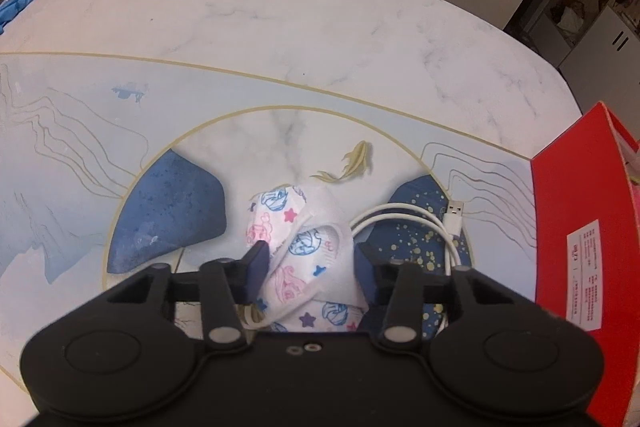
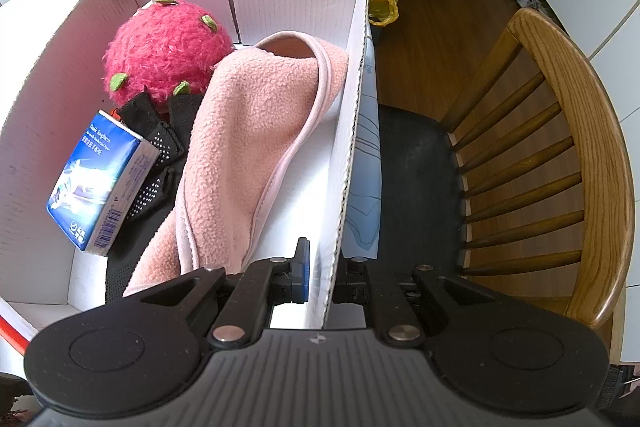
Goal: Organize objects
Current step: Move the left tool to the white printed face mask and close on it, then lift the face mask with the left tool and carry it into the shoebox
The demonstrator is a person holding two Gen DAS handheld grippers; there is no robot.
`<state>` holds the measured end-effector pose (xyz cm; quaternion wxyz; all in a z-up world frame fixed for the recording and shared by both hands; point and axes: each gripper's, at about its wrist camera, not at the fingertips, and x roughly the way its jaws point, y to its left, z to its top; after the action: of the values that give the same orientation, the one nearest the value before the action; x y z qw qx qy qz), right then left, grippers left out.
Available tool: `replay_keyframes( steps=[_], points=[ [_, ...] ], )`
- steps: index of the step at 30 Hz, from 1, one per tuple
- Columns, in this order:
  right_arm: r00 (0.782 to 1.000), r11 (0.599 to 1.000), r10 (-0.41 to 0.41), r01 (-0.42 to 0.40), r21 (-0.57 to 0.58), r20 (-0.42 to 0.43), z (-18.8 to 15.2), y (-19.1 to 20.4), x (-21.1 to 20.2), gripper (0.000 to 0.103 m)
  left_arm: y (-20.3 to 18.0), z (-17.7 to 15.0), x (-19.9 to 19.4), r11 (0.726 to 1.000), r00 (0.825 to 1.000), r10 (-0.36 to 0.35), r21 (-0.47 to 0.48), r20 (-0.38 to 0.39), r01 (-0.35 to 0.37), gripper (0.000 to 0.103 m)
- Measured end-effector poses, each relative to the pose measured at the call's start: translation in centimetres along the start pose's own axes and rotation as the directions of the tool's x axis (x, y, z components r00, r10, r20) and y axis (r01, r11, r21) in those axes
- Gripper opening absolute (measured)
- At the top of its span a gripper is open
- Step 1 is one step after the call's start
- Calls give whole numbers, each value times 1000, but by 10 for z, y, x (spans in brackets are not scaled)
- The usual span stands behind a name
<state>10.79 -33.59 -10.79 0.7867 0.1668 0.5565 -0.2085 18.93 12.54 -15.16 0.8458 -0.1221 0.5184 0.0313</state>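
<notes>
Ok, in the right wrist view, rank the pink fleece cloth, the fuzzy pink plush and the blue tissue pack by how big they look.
1. pink fleece cloth, clearly the largest.
2. fuzzy pink plush.
3. blue tissue pack, smallest, though it lies nearer the camera than the plush, so the gap between these two is unsure.

The far worktop [image 1: 280,7] lies open. A red box [image 1: 580,227] walls the right. Inside, a pink towel [image 2: 248,131] crowds the middle.
</notes>
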Motion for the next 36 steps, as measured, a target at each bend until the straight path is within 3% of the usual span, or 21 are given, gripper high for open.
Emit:
replay_keyframes(
  steps=[11,18,25,31,36],
  points=[
    [1000,1000,0,0,-2,4,1,2,1,8,5,-6,-15,995,996,-82,-46,25,83,2],
    [1000,1000,2,-2,-3,6,3,1,0,8,3,-10,-34,994,993,-106,-31,42,107,0],
    [1000,1000,8,-8,-4,12,7,1,0,8,-11,-6,-77,987,982,-158,3,100,159,0],
    [1000,1000,10,-10,-5,13,6,1,-1,8,-40,-1,-109,973,962,-231,57,149,225,0],
    [1000,1000,13,-13,-5,15,5,2,0,8,-78,1,-127,961,949,-260,149,180,235,0]
  ],
)
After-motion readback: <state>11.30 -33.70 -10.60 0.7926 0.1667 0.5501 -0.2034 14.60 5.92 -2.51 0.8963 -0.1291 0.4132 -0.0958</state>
